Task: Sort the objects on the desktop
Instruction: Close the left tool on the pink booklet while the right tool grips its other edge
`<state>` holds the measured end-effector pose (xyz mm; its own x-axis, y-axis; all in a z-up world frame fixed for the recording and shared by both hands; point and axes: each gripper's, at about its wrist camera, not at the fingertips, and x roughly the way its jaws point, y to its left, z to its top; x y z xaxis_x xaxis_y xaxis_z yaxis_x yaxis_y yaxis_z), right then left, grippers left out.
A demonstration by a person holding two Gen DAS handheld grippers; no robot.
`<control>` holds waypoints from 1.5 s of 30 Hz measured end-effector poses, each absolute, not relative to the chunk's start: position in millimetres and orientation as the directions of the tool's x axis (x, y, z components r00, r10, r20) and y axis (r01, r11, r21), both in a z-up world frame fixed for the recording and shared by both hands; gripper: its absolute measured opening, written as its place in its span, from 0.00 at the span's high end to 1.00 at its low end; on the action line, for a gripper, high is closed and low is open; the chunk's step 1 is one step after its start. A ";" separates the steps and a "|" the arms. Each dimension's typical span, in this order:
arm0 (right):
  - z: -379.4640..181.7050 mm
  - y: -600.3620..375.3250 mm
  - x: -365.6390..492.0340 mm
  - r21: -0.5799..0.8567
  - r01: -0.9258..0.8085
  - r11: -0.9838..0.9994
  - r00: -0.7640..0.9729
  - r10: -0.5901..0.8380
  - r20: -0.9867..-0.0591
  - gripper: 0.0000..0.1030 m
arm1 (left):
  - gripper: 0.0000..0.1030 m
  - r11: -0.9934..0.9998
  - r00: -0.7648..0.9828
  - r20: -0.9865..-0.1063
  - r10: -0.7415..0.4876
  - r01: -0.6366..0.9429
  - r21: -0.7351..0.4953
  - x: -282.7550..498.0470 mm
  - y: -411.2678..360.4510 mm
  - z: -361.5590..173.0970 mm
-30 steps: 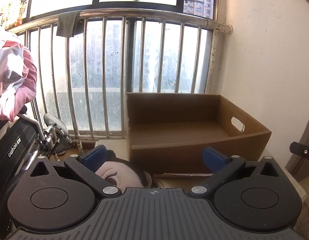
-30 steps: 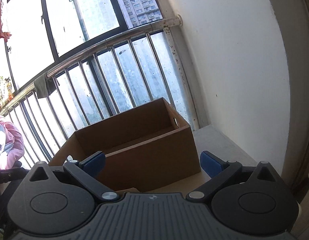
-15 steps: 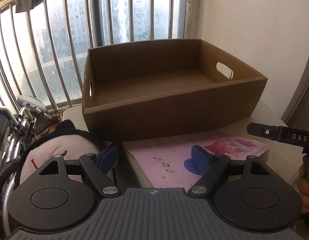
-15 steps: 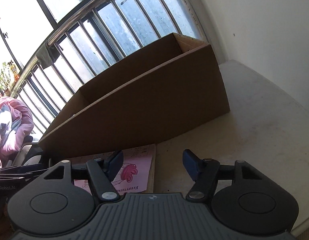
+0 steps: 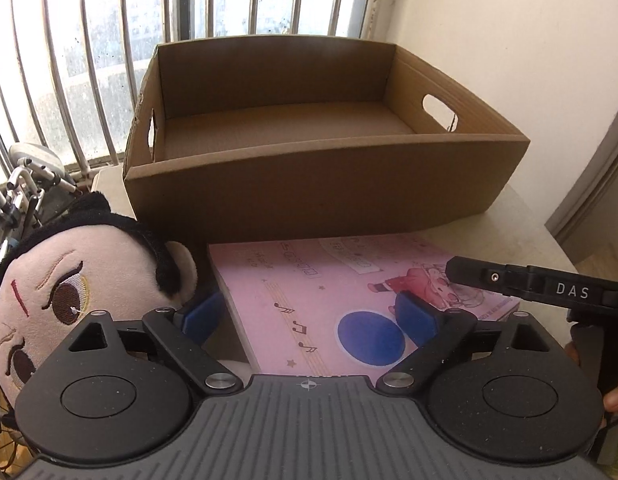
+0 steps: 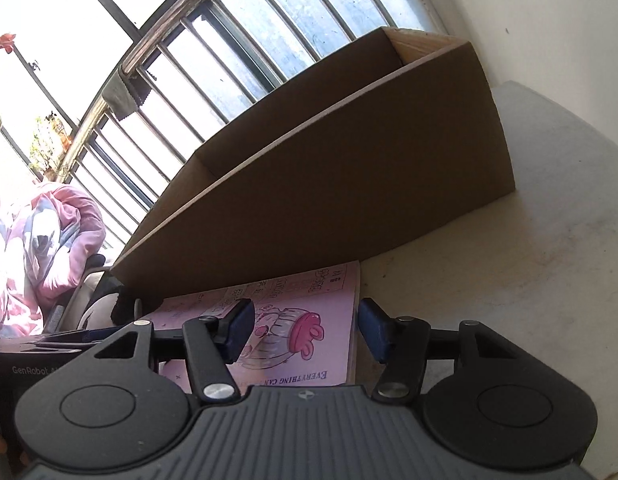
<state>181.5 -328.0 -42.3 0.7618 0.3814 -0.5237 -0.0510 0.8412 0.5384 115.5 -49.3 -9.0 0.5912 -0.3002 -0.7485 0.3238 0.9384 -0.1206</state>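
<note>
Standing behind a pink book, the cardboard box holds nothing visible.

pink book: flat before empty cardboard box | plush doll: beside book's left

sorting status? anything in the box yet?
Done: nothing; the cardboard box looks empty. In hand: left claw opening and right claw closing, one astride each side edge of the pink book, neither gripping it. Left: book and plush doll, both lying outside the box.
</note>
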 end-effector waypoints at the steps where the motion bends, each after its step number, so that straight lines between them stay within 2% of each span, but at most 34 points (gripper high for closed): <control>1: -40.7 -326.4 180.7 0.527 -0.054 0.848 0.764 0.375 -0.525 0.41 | 0.09 0.940 0.593 -0.748 -0.298 0.320 -0.120 115.0 -49.8 -8.6; 10: -23.0 -319.8 149.1 0.440 -0.142 0.887 0.809 0.360 -0.465 0.41 | 0.07 0.939 0.611 -0.732 -0.301 0.326 -0.114 98.2 -51.6 -0.6; 15: -27.7 -308.0 133.4 0.352 -0.172 0.920 0.819 0.332 -0.468 0.41 | 0.03 0.931 0.625 -0.715 -0.312 0.350 -0.100 77.3 -54.4 0.0; 23: -39.8 -304.6 133.9 0.360 -0.167 0.918 0.818 0.333 -0.470 0.41 | 0.01 0.928 0.676 -0.697 -0.239 0.371 0.041 61.1 -71.6 -10.5; 35: -40.4 -298.0 132.6 0.351 -0.171 0.921 0.819 0.331 -0.469 0.41 | 0.00 0.935 0.631 -0.716 -0.301 0.343 -0.091 55.2 -54.1 -15.3; 41: -39.6 -295.2 130.2 0.337 -0.162 0.928 0.824 0.315 -0.472 0.40 | 0.00 0.936 0.650 -0.707 -0.280 0.350 -0.049 54.4 -63.5 -18.6; 45: -38.8 -293.5 130.0 0.335 -0.161 0.928 0.822 0.315 -0.475 0.38 | 0.00 0.936 0.661 -0.688 -0.300 0.345 -0.077 55.7 -58.4 -19.8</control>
<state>130.0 -293.5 -38.8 0.8216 0.3146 -0.4754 -0.1613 0.9282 0.3354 55.7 -58.4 -19.8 0.6608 -0.2998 -0.6881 0.3448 0.9355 -0.0765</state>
